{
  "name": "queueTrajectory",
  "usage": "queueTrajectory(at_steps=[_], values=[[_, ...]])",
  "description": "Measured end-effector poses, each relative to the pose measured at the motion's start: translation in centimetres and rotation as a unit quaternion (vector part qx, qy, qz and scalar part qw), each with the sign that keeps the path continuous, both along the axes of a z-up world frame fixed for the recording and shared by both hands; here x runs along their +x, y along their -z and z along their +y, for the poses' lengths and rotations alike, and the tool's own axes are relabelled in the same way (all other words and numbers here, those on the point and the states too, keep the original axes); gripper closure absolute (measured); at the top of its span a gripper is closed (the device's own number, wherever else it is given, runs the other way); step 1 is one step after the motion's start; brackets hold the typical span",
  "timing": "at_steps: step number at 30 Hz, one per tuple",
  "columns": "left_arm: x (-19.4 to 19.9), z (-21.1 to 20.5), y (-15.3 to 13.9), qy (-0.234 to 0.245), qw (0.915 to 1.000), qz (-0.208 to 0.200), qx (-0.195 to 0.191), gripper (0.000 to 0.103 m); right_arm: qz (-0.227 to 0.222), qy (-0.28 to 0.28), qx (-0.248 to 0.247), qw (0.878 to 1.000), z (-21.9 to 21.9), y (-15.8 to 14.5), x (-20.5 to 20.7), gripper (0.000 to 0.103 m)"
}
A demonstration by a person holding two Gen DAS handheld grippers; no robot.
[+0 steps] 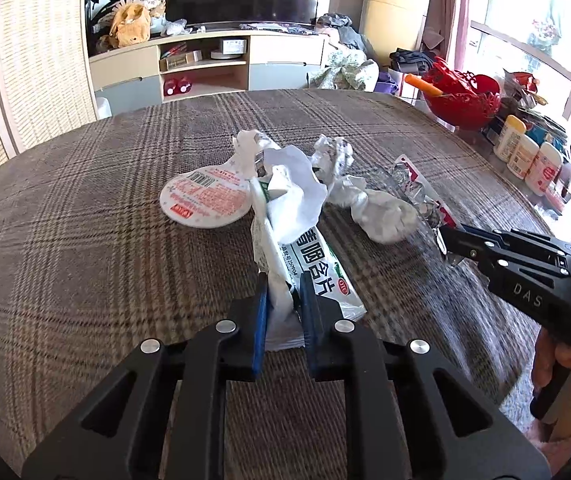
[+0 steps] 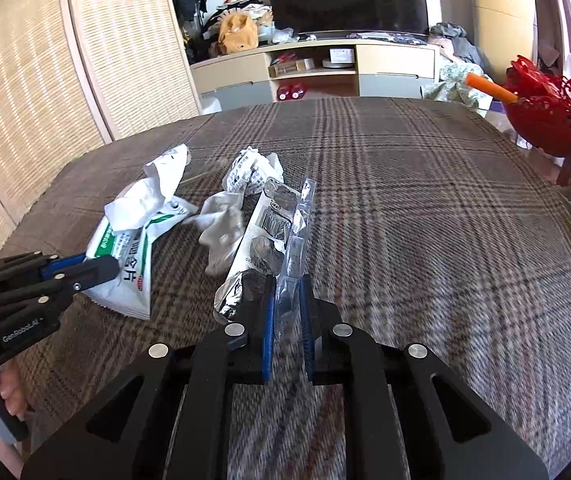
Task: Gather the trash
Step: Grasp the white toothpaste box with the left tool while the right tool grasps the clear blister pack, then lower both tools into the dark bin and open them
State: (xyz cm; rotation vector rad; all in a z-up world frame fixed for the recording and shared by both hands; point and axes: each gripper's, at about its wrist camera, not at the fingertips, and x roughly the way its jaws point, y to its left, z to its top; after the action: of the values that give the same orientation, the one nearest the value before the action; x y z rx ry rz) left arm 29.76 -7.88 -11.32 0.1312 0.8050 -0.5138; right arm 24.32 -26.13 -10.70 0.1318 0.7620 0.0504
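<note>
My left gripper [image 1: 283, 280] pinches the crumpled white-and-green lozenge packet [image 1: 317, 268] at the near middle of the plaid tablecloth [image 1: 85, 220]; my right gripper [image 2: 287, 284] clamps a clear blister strip [image 2: 295, 240] beside crinkled foil [image 2: 253, 264].

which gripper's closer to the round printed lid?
Left. The left gripper, shut on the green-and-white packet, sits just beside the round lid; the right gripper is beyond the crumpled paper.
</note>
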Motion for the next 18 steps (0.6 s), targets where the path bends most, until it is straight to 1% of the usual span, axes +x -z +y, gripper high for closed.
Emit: queueTrajectory(at_steps=[7, 12, 18], values=[[-4.7, 1.2, -1.3, 0.000, 0.9999, -0.015, 0.005, 0.091, -0.010, -0.011, -0.005, 1.000, 0.6, -1.2, -3.7, 0.090], [-8.7, 2.8, -2.2, -0.015, 0.9994, -0.030, 0.011, 0.091, -0.018, -0.026, -0.007, 0.999, 1.8, -1.8, -6.9, 0.090], [-13.3, 4.1, -2.8, -0.031, 0.9986, -0.041, 0.008, 0.091, -0.028, -0.044, -0.007, 0.999, 3.3, -2.4, -10.8, 0.090]])
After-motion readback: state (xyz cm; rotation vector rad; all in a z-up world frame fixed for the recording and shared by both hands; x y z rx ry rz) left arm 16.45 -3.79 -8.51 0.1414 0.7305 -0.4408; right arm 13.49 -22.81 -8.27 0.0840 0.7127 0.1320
